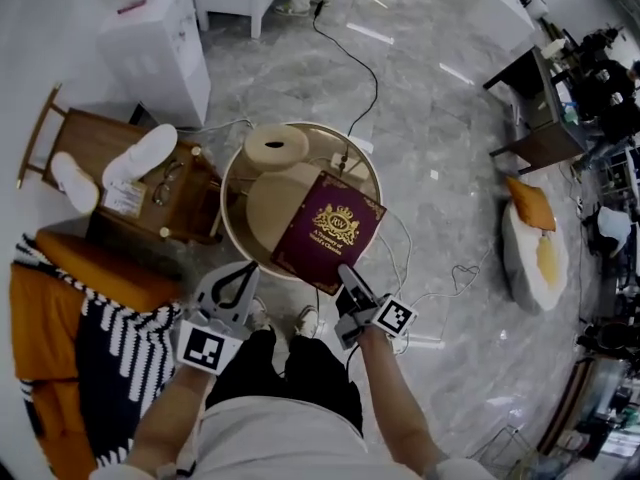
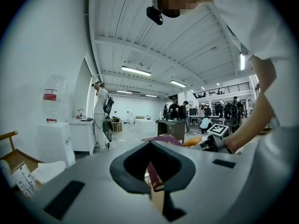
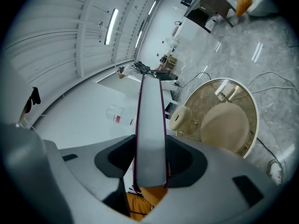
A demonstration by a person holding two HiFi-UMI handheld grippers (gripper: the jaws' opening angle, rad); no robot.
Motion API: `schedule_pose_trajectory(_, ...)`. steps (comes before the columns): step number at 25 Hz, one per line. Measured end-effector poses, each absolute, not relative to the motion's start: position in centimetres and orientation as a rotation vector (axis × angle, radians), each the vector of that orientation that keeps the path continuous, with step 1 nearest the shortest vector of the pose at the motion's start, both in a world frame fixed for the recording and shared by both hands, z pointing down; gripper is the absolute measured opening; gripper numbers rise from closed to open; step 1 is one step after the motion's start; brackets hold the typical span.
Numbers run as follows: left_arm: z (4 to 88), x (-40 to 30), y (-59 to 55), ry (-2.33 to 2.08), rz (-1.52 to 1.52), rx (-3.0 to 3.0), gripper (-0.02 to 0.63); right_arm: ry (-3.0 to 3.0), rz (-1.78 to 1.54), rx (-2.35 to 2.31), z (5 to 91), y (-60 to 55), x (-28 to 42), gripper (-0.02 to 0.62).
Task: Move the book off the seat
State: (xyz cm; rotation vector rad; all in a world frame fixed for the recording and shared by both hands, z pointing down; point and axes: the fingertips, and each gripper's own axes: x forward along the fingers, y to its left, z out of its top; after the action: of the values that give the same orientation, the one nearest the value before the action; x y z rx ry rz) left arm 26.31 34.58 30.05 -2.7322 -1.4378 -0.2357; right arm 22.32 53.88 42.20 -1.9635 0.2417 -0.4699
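book [image 1: 328, 230], maroon, between right gripper's [image 1: 346, 274] jaws over round seat [image 1: 227, 206]

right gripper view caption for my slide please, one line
The right gripper clamps the maroon book by its page edge, the beige seat beyond it.

The book [image 1: 328, 230] is a closed maroon hardcover with a gold crest on its front, and it sits tilted with its near corner clamped between the jaws of the right gripper [image 1: 345, 273]. Its far part hangs over the round beige seat [image 1: 268, 206], and its near corner reaches past the rim.
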Motion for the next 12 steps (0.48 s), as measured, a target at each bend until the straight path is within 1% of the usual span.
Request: schedule_pose_trajectory(12,34.8,26.7,37.9,-1.474,-0.352,-2.69,0.017,0.238,-0.524,-1.941,49.6,56.0,24.1,0.218)
